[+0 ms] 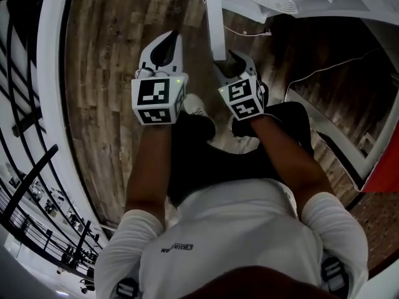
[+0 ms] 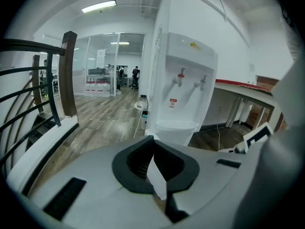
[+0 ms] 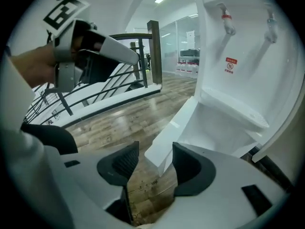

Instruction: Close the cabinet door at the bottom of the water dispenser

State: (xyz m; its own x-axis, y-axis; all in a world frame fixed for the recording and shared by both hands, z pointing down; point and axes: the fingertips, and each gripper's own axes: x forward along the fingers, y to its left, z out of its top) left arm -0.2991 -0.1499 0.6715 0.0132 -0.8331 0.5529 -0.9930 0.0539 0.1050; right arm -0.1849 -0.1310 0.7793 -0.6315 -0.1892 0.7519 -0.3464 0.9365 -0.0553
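The wooden floor (image 1: pixel 106 73) fills most of the head view, with a dark railing (image 2: pixel 47 94) on a white curb along the left. The white dispenser (image 2: pixel 183 85) stands ahead of both grippers, two taps (image 2: pixel 181 76) over its drip tray (image 2: pixel 176 126). At its foot the cabinet door (image 3: pixel 176 128) stands open, swung out from the cabinet towards the person, so that its white inner face and the hollow behind it show in the right gripper view; from the head it is a narrow white strip (image 1: pixel 215 23) seen edge-on, just beyond the right gripper. The person, in a white shirt, holds both arms stretched out and down. The right gripper (image 3: pixel 155 147) has its jaws spread wide, and the door's near bottom corner sits in the gap between them; whether either pad touches it cannot be told. The left gripper (image 2: pixel 152 140) is just beside it, to the left and clear of the door, its jaws pressed together at the tips; a white sliver shows in the hollow behind the tips, too unclear to name.
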